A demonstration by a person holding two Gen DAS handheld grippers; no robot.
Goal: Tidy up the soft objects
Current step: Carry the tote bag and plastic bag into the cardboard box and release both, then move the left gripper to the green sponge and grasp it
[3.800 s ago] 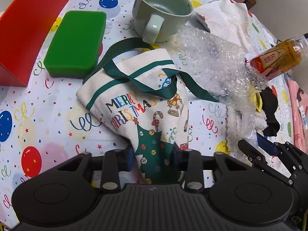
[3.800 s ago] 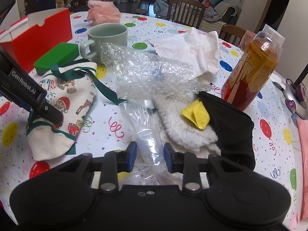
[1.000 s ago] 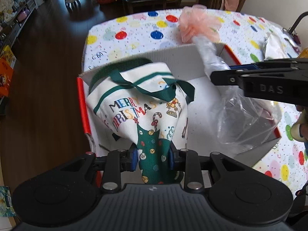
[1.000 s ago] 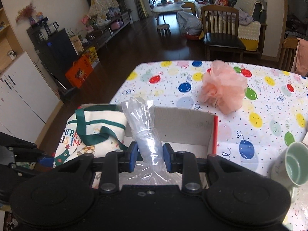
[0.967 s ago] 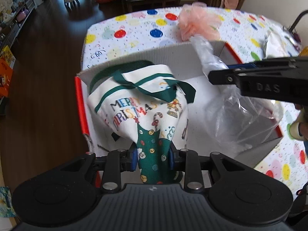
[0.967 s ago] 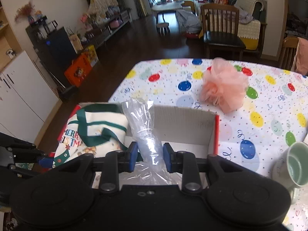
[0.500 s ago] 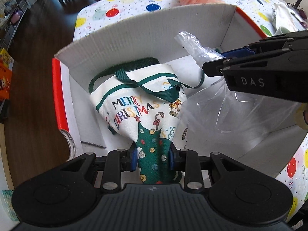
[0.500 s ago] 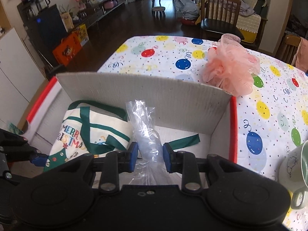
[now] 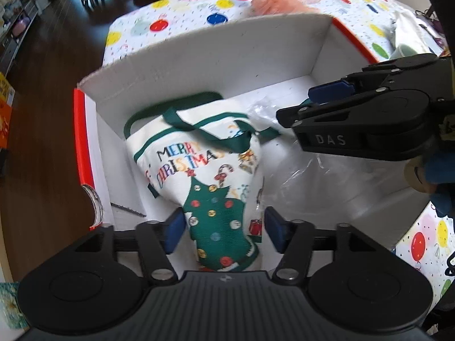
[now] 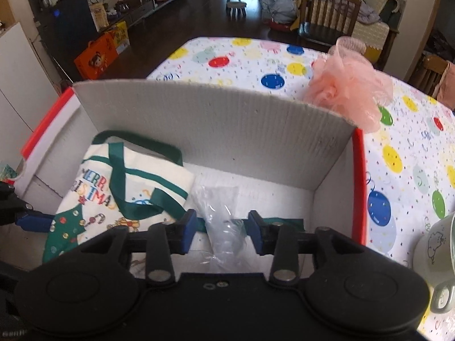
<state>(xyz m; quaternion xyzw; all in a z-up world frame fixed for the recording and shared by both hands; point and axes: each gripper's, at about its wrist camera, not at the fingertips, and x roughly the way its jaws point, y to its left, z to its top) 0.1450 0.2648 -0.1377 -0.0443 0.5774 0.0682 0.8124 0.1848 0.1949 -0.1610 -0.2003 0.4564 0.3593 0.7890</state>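
A cream Christmas tote bag point(image 9: 199, 164) with green handles lies inside the red and white cardboard box point(image 9: 199, 56); it also shows in the right wrist view point(image 10: 119, 187). My left gripper point(image 9: 223, 231) is open around the bag's lower end, its pads apart from the cloth. A clear plastic bag point(image 10: 221, 213) lies on the box floor beside the tote and shows in the left wrist view point(image 9: 298, 176). My right gripper point(image 10: 221, 230) is open over it, and it also shows in the left wrist view point(image 9: 327, 99).
The box point(image 10: 213, 130) stands at the edge of a table with a balloon-print cloth point(image 10: 398, 170). A pink mesh pouf point(image 10: 349, 93) lies behind the box. A pale green mug point(image 10: 438, 258) stands at the right. Dark floor lies to the left.
Both grippers have opened and let go of the tote bag and the plastic bag, which now rest in the box. Both had lowered into the box from above it.
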